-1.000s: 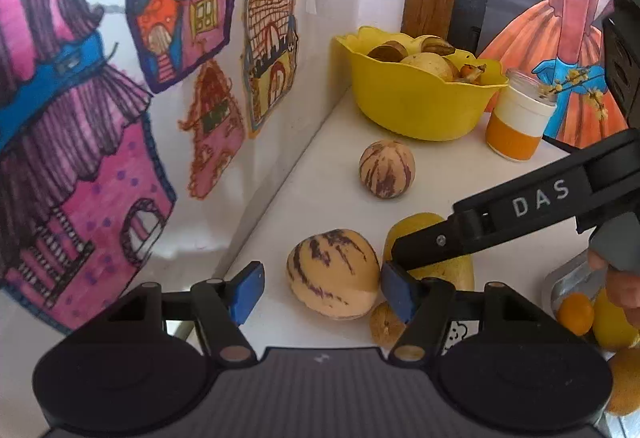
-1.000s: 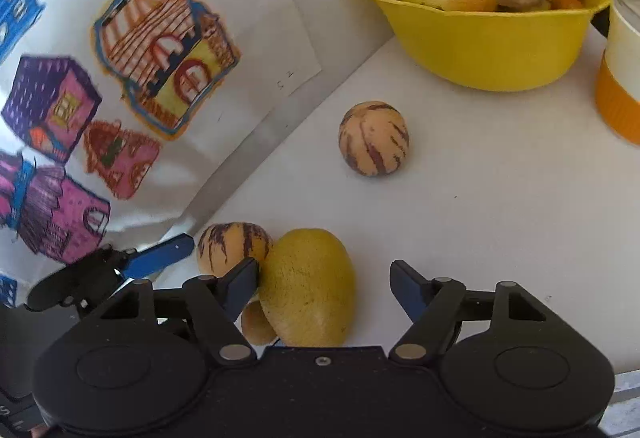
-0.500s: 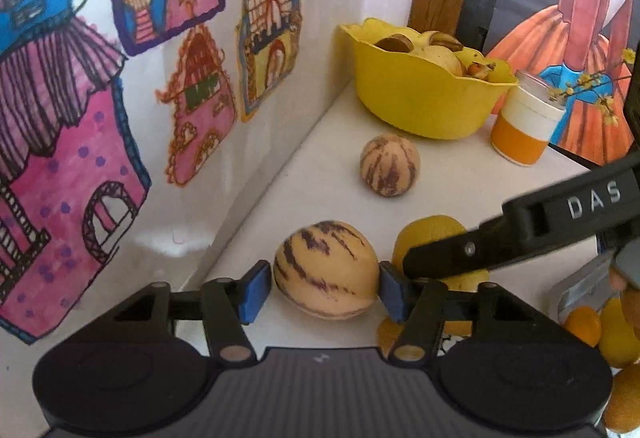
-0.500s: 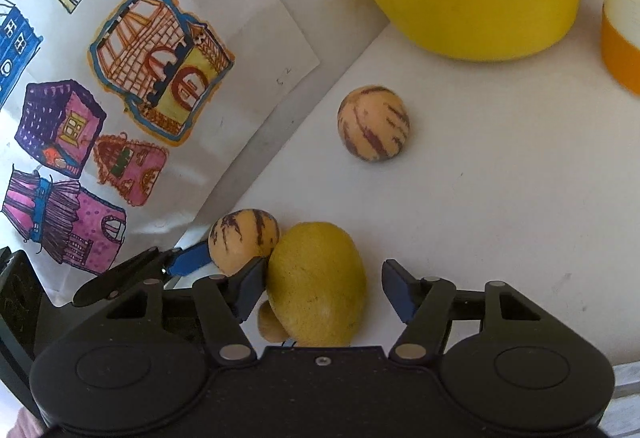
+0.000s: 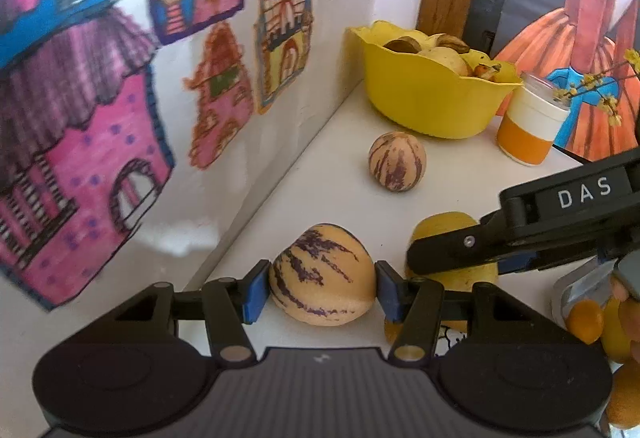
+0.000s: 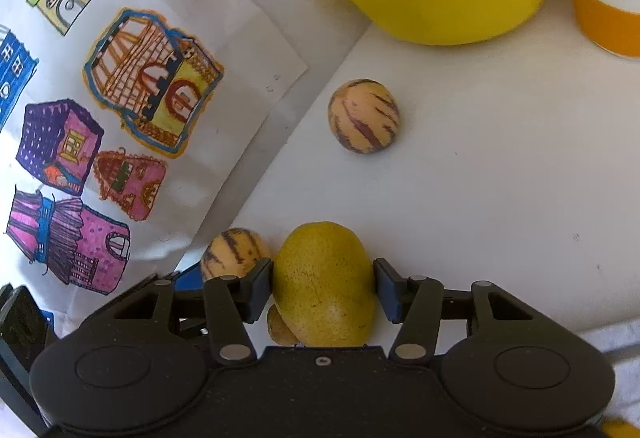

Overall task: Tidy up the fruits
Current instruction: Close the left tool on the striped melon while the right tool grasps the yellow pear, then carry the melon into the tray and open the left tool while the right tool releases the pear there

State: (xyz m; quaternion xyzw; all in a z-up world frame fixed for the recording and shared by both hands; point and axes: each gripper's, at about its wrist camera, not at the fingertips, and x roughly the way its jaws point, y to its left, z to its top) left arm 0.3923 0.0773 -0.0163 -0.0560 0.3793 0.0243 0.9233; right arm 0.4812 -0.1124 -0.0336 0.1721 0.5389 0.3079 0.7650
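Observation:
A cream fruit with purple stripes (image 5: 322,276) lies on the white table by the wall, and my left gripper (image 5: 320,292) is shut on it, both blue pads against its sides. Just right of it lies a larger yellow-green fruit (image 6: 324,286), gripped by my right gripper (image 6: 322,292); the right gripper's black arm crosses above that fruit (image 5: 452,230) in the left wrist view. A second striped fruit (image 5: 397,167) (image 6: 363,115) sits alone farther back. Behind it stands a yellow bowl (image 5: 424,106) (image 6: 460,6) holding several fruits.
A wall with coloured house drawings (image 5: 216,94) runs along the left. An orange and white cup (image 5: 528,130) stands right of the bowl. A small brown fruit (image 6: 280,326) lies under the yellow one. A metal tray (image 5: 568,286) with small orange fruits (image 5: 586,318) is at the right.
My left gripper moved forward around the striped fruit and shut on it. My right gripper's fingers narrowed onto the yellow-green fruit. The right wrist view tilted further down.

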